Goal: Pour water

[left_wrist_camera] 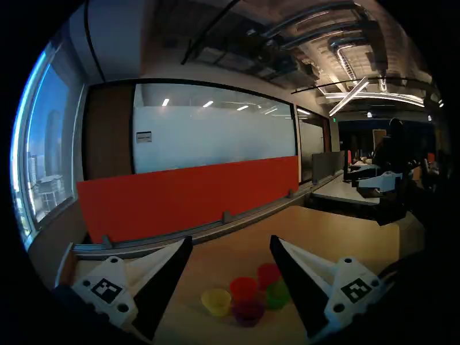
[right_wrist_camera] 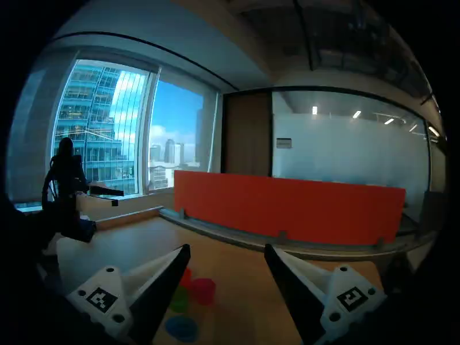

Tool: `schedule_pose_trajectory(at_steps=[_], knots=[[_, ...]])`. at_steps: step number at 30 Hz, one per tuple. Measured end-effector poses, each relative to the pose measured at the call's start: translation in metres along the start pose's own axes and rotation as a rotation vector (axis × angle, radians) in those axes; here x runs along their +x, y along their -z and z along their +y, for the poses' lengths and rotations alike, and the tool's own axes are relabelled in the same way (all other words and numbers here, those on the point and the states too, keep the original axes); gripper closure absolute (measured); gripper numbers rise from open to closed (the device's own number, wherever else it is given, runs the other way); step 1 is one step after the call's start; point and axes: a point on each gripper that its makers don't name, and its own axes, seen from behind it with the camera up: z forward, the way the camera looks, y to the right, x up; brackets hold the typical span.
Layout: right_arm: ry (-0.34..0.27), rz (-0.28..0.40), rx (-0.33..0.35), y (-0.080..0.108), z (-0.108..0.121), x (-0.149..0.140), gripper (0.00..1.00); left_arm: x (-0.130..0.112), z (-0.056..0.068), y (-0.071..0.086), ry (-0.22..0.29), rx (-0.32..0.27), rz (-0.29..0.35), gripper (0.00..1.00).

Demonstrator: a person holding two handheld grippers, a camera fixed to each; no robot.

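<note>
- A big window [right_wrist_camera: 98, 132], with towers and blue sky beyond it, is seen at the left of the right gripper view. The room is dim against it, so small things on the bench are darkened.
- A long orange screen [left_wrist_camera: 190, 195] is set along the far edge of the bench.
- The pale wooden bench [left_wrist_camera: 322, 230] is spread out below both tools, and the cups are carried on its near part.
- The left tool [left_wrist_camera: 230, 238] is held above the bench with its two fingers spread wide. Nothing is gripped between them.
- The right tool [right_wrist_camera: 226, 246] is spread just as wide, and nothing is held by it.
- The task's things are a tight group of small plastic cups, found low in the left gripper view between the two fingers.
- In that group are a yellow cup [left_wrist_camera: 217, 300], a red cup [left_wrist_camera: 244, 286], a second red cup [left_wrist_camera: 268, 274] behind it, a green cup [left_wrist_camera: 278, 293] and a purple cup [left_wrist_camera: 248, 313] nearest.
- A blue cup [right_wrist_camera: 181, 328] is seen low in the right gripper view, beside the left-hand finger.
- Whether any cup holds water cannot be told.
- The step in hand is judged to be the reach toward the cups.
- It is likely to go best if a cup at the edge of the group is chosen and the fingers are lowered to either side of it.
- The cup should be kept upright, the neighbours left unknocked, and the grip closed gently, since thin plastic may buckle and spill.
</note>
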Motion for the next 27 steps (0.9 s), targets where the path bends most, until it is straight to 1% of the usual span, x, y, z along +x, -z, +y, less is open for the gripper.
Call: schedule_pose_trajectory(at_steps=[6,9,15,18,27], knots=[[-0.002,-0.028,0.037,-0.001,-0.007,-0.007,0.00,-0.008,0.014,-0.002,0.000,-0.075,-0.031,0.00],[-0.013,-0.043,0.067,-0.001,-0.013,-0.010,0.00,-0.012,0.018,-0.005,0.005,-0.104,-0.044,0.00],[-0.011,-0.063,0.103,-0.004,-0.019,-0.012,0.00,-0.024,0.018,-0.012,-0.007,-0.126,-0.063,0.00],[-0.002,-0.075,0.122,-0.005,-0.023,-0.015,0.00,-0.031,0.022,-0.015,-0.004,-0.147,-0.078,0.00],[0.033,-0.141,0.184,-0.010,-0.035,-0.036,0.00,-0.048,0.033,-0.021,-0.001,-0.207,-0.111,0.00]])
